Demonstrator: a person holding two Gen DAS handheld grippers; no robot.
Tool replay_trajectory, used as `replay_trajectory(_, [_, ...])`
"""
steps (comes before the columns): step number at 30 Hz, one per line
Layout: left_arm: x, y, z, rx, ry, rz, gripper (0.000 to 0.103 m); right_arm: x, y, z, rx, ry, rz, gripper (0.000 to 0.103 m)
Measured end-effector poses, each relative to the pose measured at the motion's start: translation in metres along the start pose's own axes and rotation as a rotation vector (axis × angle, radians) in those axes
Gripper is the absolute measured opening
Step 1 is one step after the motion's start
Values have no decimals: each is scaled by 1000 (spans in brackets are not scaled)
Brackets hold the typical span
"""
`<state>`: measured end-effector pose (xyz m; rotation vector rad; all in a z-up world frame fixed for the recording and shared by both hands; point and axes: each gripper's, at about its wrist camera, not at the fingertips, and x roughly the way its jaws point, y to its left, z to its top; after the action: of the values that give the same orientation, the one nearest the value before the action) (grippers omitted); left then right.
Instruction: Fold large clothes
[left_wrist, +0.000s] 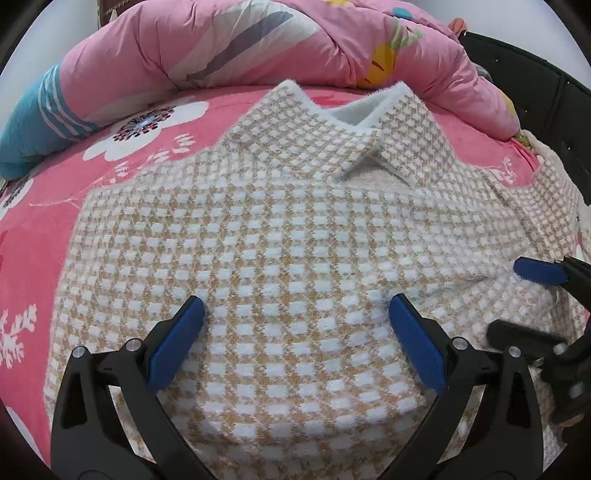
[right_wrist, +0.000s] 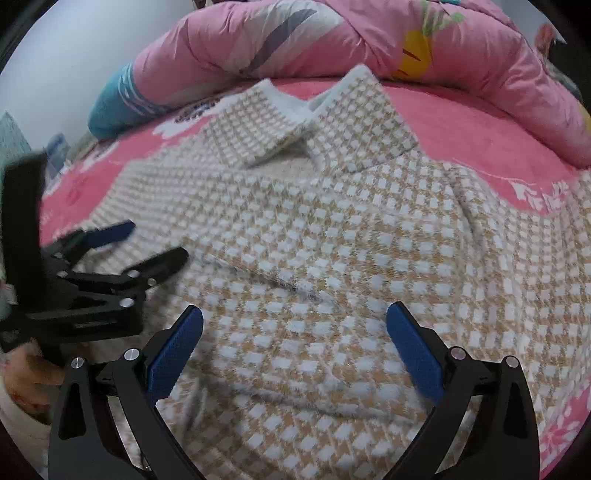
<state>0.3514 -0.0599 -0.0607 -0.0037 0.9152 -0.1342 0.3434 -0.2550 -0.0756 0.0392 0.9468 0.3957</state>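
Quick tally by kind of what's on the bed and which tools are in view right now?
Checked garment: 1
Pink quilt: 1
Blue striped pillow: 1
Pink floral bedsheet: 1
Tools: 2, left tool and right tool, both open above the garment
Total: 6

Ahead of the jaws and beneath them spreads a pink bedsheet (left_wrist: 55, 229) printed with white flowers. Farther ahead, along the far edge of the bed, a pink quilt (left_wrist: 229, 48) lies bunched in a long roll, with grey, white and yellow patches and a blue striped end (left_wrist: 33, 122) to the left. Beyond it to the left stands a plain pale wall (right_wrist: 74, 62). The light is soft and even.
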Motion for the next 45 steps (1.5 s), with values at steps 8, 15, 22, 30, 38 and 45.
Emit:
replay_trajectory(8, [1,-4,-4,6,-5,7,97,-59,-29,7,48,-120,-11,97])
replay_trajectory(15, [2,-3,-3,7,-2,5,97,-102,-86,6,155,-168,-84,97])
replay_trajectory(22, [2,-2,-2,7,-3,5,97,-122,-138,-6,297,-186,-109,97])
replay_trajectory(30, [2,-2,-2,7,-3,5,97,-126,-161,-15,365,-193,-120,97])
replay_trajectory(38, [2,0,0,8,-3,5,97,-130,-170,-20,377,-197,-135,97])
replay_trajectory(45, [3,-2,-2,7,-4,3,97,-138,-183,-25,406,-220,-155,97])
